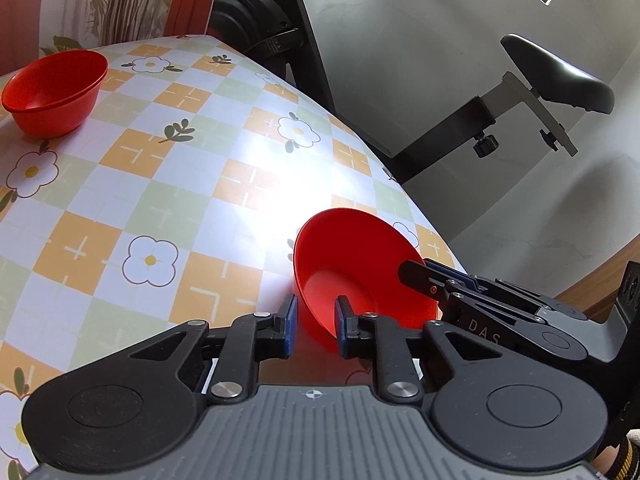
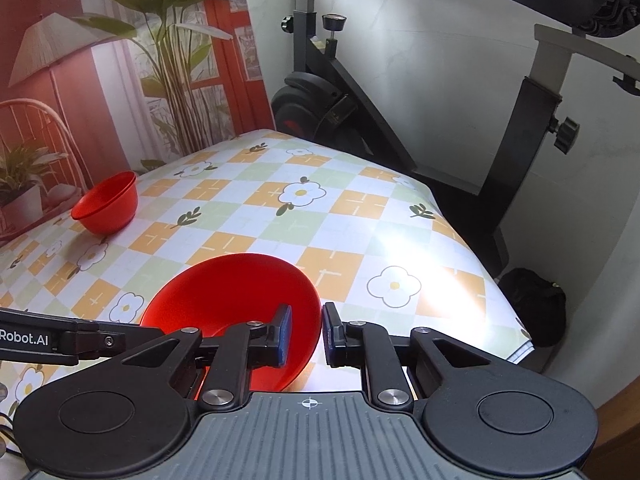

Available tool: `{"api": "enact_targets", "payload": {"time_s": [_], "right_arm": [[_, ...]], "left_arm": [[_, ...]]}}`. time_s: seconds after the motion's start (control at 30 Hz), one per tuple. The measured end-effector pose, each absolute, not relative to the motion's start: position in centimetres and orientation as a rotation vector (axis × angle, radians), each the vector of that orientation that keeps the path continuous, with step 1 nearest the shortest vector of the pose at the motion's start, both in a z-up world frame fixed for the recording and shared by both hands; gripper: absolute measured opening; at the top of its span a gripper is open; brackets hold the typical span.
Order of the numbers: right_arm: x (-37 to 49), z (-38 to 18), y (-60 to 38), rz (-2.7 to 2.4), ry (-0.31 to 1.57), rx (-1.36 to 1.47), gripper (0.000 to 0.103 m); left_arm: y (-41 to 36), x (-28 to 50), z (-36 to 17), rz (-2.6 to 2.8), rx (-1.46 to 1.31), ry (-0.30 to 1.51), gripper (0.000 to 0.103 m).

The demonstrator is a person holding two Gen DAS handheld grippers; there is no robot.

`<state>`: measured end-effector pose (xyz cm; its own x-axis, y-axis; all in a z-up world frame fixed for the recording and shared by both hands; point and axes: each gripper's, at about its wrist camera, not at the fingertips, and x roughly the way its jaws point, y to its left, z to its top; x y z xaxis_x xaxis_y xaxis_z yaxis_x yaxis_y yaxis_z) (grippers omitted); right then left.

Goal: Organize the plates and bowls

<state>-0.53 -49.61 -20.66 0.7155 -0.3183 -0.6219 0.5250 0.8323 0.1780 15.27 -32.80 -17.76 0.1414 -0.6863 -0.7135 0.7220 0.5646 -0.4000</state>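
My left tool and right tool both straddle the near red bowl's rim, jaws spread. A second bowl sits far across the desk.

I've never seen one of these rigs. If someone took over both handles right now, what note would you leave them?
Left gripper: open, fingers straddling the near rim of the tilted red plastic bowl.
Right gripper: open, straddling the same bowl's opposite rim. Neither visibly pinches it.
Second red plastic bowl: upright at the far left of the flower-patterned tablecloth, apart from the first.
Done: nothing stacked yet.
Left: probably close on the tilted bowl, carry it over and nest it in the far one. No plates in view.
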Motion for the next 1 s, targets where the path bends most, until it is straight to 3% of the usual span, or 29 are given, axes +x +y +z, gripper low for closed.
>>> {"api": "enact_targets", "payload": {"time_s": [1.0], "right_arm": [[2.5,-20.6,-47.3,-0.333,0.604,0.389,0.01]], "left_arm": [[-28.8,16.7,-17.1,-0.871,-0.017,0.973,0.017]]}}
